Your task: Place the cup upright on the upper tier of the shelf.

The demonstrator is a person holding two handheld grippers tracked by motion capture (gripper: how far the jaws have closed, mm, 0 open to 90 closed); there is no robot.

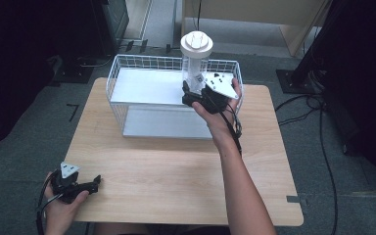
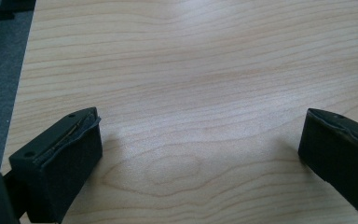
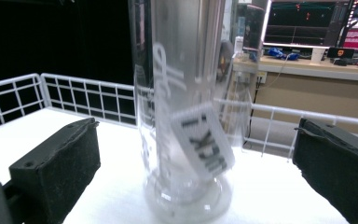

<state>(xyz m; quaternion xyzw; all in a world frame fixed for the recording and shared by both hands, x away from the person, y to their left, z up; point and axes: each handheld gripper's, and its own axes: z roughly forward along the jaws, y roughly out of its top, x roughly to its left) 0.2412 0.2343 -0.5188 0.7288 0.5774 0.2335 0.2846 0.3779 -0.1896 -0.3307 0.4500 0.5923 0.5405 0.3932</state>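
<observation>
One clear jar (image 3: 186, 116) with a white lid stands upright, long axis vertical, on the upper shelf of the wire basket (image 1: 127, 73) near its right end. Right gripper (image 1: 200, 94), jaws spread wide, straddles the jar without visible contact. Left gripper (image 1: 84, 186), also agape and empty, rests on the table (image 1: 176, 166) well apart from the basket.
</observation>
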